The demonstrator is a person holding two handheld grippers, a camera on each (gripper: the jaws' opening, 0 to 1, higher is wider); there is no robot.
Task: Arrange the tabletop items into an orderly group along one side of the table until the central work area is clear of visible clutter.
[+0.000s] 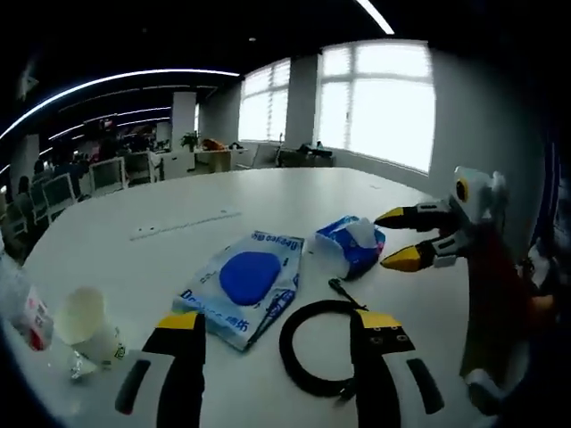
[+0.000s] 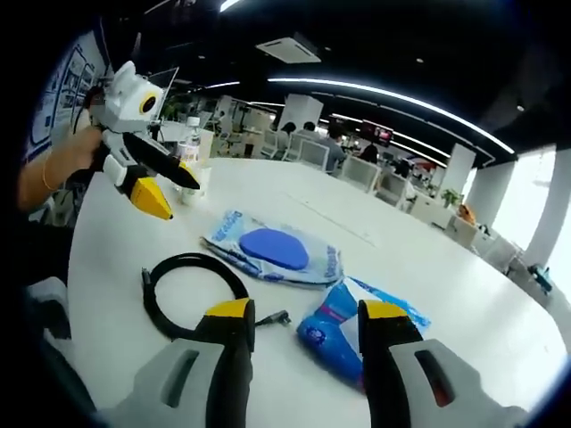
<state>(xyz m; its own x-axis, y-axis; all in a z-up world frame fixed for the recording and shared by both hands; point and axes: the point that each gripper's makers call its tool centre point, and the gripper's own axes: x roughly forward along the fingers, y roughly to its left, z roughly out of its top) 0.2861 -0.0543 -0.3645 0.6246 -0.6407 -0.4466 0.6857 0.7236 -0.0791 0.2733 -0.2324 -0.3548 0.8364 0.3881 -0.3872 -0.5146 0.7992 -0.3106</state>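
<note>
Your left gripper [image 1: 277, 343] jaws apart, empty, low centre; right gripper [image 2: 303, 334] likewise. Black cable coil [image 1: 321, 348] just ahead: limp, light; pinch loop. Blue-white packet [image 1: 245, 285] centre frame, slippery film; take edge. Tissue pack [image 1: 350, 245] soft. Paper cup [image 1: 85, 321] lower left, crushable. White table [image 1: 268, 192] smooth; office beyond.

White tabletop [image 1: 268, 192]. Black coiled cable [image 1: 317, 349]. Clear bag [image 1: 243, 290] with blue lettering, solid blue oval inside. Tissue pack [image 1: 350, 245] blue, white sheet showing. Pale cream cup [image 1: 87, 326]. Tongs: black, yellow tips.
</note>
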